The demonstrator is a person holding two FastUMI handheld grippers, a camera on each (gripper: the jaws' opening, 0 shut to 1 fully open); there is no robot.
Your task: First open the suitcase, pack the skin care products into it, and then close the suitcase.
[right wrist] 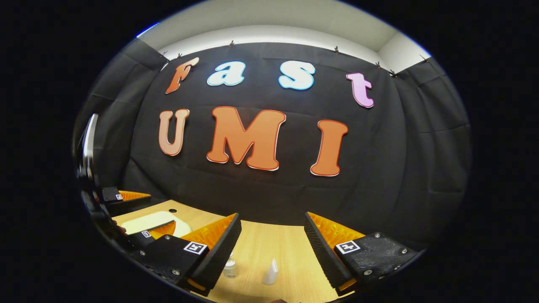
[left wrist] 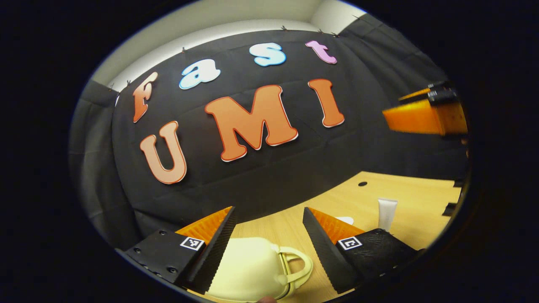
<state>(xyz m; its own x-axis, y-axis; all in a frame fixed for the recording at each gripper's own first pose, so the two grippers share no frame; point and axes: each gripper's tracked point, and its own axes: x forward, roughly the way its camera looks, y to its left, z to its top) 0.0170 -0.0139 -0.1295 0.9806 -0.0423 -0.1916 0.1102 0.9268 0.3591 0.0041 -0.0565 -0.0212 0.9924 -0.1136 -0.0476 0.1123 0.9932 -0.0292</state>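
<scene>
Left tongs (left wrist: 267,235): you are holding them with the fingers spread wide apart and nothing gripped between them; in the left gripper view they are hanging above the cream suitcase.
Right tongs (right wrist: 271,237): you are keeping these spread apart too, with nothing between the fingers; in the right gripper view they are hovering over the bench, above two small products.
Suitcase (left wrist: 248,269): it is lying closed on the bench (left wrist: 421,189), its looped handle (left wrist: 297,267) pointing toward the open wood on its right. In the right gripper view the suitcase (right wrist: 153,222) is sitting far to the left, under the left tongs (right wrist: 139,214).
White tube (left wrist: 386,213): it is standing upright on the bench, well apart from the suitcase, off to the right past the right-hand finger in the left gripper view. A small white object is lying beside it, too hidden to identify.
Small clear bottle (right wrist: 230,268): it is standing upright on the bench (right wrist: 290,248), just beside the left-hand finger in the right gripper view.
White pointed tube (right wrist: 270,272): it is standing near the bottle, between the two fingers of the right tongs as seen from above them, untouched.
Right tongs in the left gripper view (left wrist: 425,115): they are floating high at the right edge, well above the bench.
</scene>
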